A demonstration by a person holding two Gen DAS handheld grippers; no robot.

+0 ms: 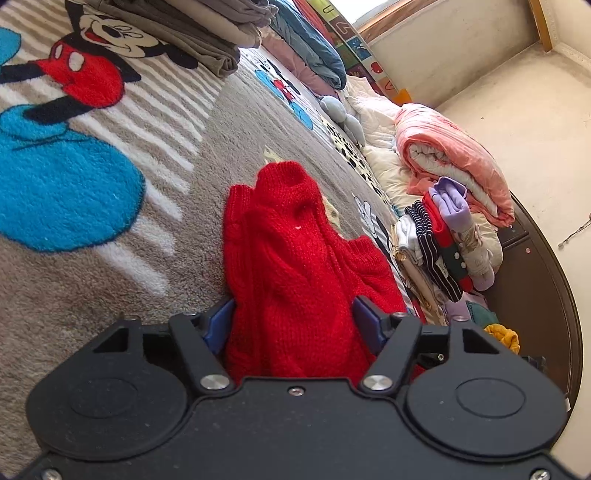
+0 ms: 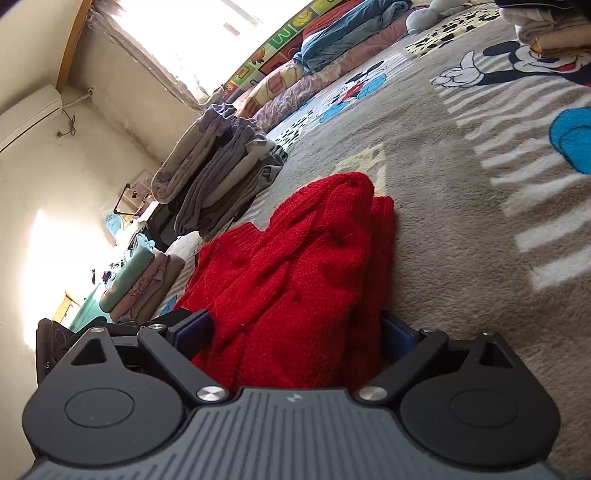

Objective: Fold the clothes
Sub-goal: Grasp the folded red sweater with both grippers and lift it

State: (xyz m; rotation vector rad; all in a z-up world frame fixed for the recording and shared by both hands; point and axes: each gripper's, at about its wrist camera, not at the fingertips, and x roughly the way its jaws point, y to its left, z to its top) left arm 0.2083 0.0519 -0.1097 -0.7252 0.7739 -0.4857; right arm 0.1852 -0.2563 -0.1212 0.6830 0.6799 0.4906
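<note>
A red knit sweater [image 1: 295, 258] lies bunched on a fleece blanket [image 1: 110, 277] printed with cartoon mice. In the left wrist view its near end fills the gap between my left gripper's [image 1: 291, 323] blue pads [image 1: 218, 325], which press on the knit from both sides. In the right wrist view the same sweater [image 2: 306, 266] heaps up on the blanket [image 2: 461, 221] and reaches back between my right gripper's [image 2: 295, 334] jaws. Those jaws stand wide, and the pads [image 2: 195, 332] sit beside the knit without squeezing it.
A stack of folded grey clothes [image 1: 207, 33] [image 2: 221, 173] sits farther up the blanket. Folded striped, red and lilac garments [image 1: 443, 243] and a rolled pink quilt [image 1: 450, 158] lie near the dark wooden bed edge [image 1: 535, 295]. Blue bedding [image 2: 347, 33] lines the far side.
</note>
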